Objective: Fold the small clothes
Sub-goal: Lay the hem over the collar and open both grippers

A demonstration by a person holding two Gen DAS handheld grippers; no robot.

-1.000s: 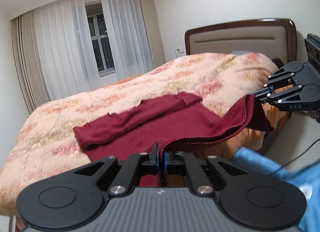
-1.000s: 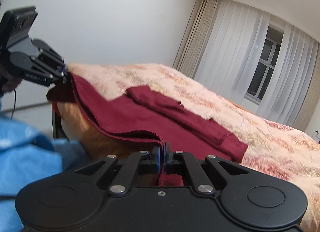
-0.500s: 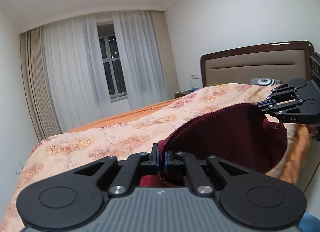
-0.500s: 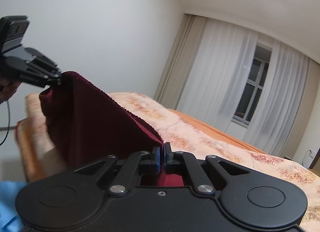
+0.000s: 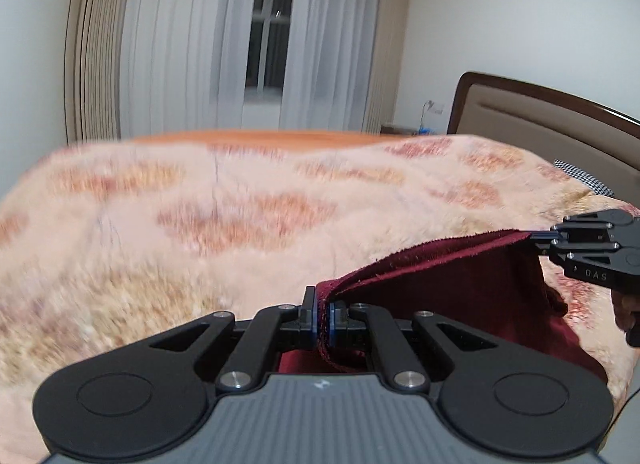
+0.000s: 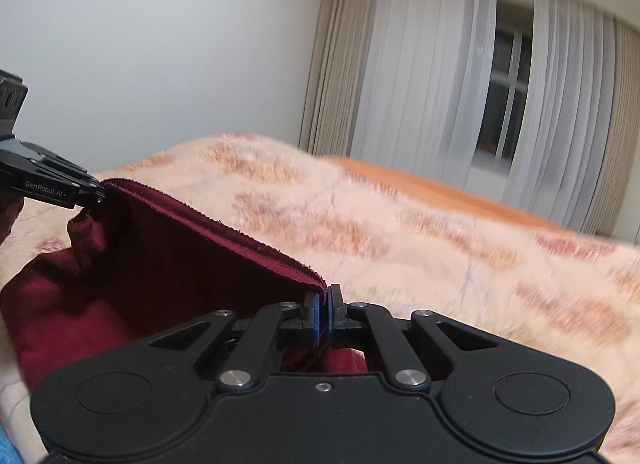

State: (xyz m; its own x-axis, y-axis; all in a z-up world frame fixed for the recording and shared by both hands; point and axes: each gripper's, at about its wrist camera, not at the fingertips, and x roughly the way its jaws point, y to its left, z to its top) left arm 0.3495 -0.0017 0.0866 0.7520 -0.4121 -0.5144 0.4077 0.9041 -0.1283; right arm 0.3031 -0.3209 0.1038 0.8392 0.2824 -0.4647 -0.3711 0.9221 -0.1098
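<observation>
Both grippers are clamped down on the same dark red garment (image 5: 472,288), one at each end of its top hem. The left gripper (image 5: 321,314) has its blue-padded fingers pinched tight on a corner of the cloth, and some of the fabric bunches down through the gap behind the pads. Over on the other side the right gripper (image 6: 323,310) is doing the same thing, jaws closed right on the far corner, so the hem runs as a raised edge between the two of them. From the left camera you can see the right gripper off at the right edge with the hem going straight into its tips; from the right camera the left one sits at the left edge the same way. The rest of the garment hangs down from that edge and its lower part lies on the bed, on a fuzzy peach blanket (image 5: 224,216) with orange-red blotches. Blanket looks smeary in both views. Behind it there's a strip of plain orange sheet (image 5: 256,138), sheer white curtains (image 5: 188,40) over a dark window (image 5: 268,20), and a brown-framed padded headboard (image 5: 548,124) on the right.
</observation>
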